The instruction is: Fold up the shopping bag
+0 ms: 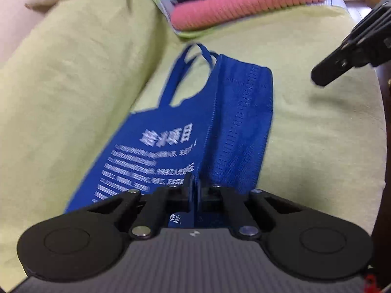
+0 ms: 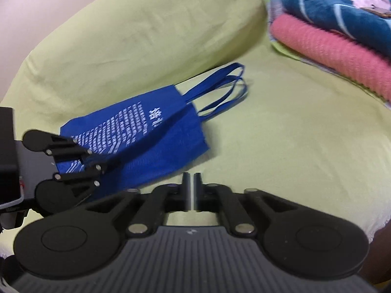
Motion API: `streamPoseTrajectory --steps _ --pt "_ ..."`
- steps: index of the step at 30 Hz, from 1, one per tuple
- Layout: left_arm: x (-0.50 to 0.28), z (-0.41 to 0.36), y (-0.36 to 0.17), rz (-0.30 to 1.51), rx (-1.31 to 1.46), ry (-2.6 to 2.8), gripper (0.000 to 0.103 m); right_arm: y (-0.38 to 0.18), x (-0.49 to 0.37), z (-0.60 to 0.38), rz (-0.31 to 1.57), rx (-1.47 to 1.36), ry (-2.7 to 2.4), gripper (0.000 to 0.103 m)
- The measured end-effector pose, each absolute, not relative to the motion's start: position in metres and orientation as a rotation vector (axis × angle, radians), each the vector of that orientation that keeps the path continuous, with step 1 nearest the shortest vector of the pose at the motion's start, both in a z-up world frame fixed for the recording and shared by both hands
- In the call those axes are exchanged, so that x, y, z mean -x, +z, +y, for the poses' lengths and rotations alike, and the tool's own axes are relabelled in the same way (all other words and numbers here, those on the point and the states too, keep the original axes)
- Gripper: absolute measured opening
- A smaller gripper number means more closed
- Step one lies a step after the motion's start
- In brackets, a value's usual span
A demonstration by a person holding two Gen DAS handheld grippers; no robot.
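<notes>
A blue shopping bag (image 1: 185,131) with white printed text lies on a yellow-green cushion, its right side folded over lengthwise and its handles (image 1: 195,51) pointing away. My left gripper (image 1: 194,183) is shut on the bag's near bottom edge; the right wrist view shows the left gripper (image 2: 107,163) clamping that same edge of the bag (image 2: 156,131). My right gripper (image 2: 192,178) hovers just off the bag's right side over bare cushion, its fingers nearly together with nothing between them. The right gripper's fingers (image 1: 327,73) also show at the upper right of the left wrist view.
The yellow-green sofa seat (image 2: 293,146) and back cushion (image 2: 146,24) surround the bag. A stack of folded cloths, pink (image 2: 337,56) under teal (image 2: 342,17), sits at the far right end. A dark wooden edge (image 1: 387,122) runs along the right.
</notes>
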State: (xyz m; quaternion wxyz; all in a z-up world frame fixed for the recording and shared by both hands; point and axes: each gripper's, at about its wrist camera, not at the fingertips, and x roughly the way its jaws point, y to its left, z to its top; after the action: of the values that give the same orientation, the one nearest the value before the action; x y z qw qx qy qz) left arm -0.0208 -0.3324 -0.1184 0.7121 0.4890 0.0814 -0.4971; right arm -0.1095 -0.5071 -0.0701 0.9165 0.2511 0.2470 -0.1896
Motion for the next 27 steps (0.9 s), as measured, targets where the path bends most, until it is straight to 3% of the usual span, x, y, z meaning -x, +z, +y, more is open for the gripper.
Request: streamPoseTrajectory --steps 9,15,19,27 --pt "0.035 -0.301 -0.104 -0.015 -1.068 -1.073 0.001 -0.061 0.056 -0.493 0.441 -0.452 -0.304 0.000" --pt "0.039 -0.294 -0.112 -0.035 -1.101 -1.074 0.001 -0.068 0.029 -0.498 0.492 -0.488 -0.334 0.000" --pt "0.034 -0.299 -0.114 -0.030 -1.087 -1.061 0.001 -0.061 0.045 -0.491 0.518 -0.501 -0.345 0.003" --pt "0.040 -0.297 -0.120 -0.066 -1.096 -1.060 0.001 -0.036 0.077 -0.472 0.371 -0.451 -0.315 0.003"
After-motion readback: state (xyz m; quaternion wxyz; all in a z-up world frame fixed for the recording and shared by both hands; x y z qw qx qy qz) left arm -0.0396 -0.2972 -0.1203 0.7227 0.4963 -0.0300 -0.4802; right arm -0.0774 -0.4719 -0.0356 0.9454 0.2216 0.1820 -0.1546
